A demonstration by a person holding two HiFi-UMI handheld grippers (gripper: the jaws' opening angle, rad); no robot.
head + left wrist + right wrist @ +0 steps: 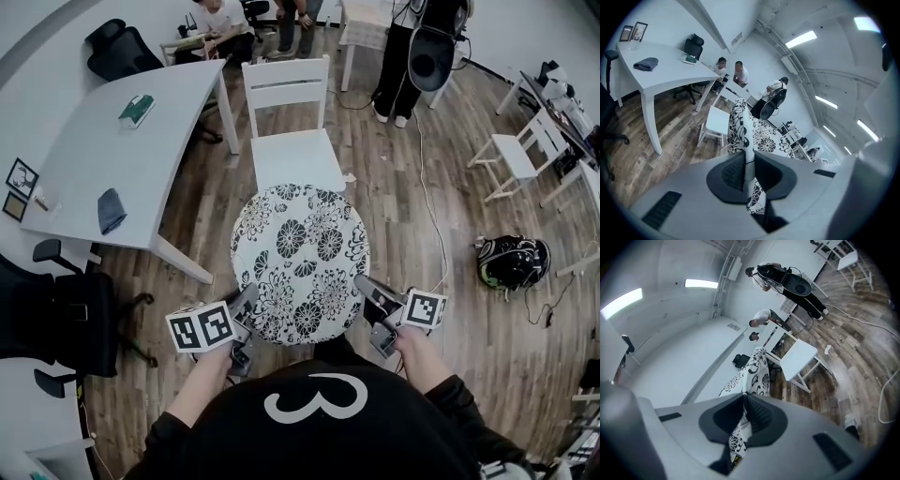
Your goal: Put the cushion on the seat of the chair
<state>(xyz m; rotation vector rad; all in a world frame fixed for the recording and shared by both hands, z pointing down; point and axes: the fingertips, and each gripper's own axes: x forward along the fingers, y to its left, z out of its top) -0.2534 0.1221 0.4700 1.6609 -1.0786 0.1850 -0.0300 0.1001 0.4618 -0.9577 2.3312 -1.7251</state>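
Round black-and-white floral fabric cushion [300,261] hangs in the air just short of the white wooden chair [291,141] — left gripper [246,302] and right gripper [365,287] each pinch its near edge. Carry forward level, centre over the seat [298,164], lower flat, then release.

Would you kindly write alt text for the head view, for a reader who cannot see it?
From above: the left tool and the right tool each clamp the near edge of a round black-and-white floral cushion, held before a white chair beside a white table.
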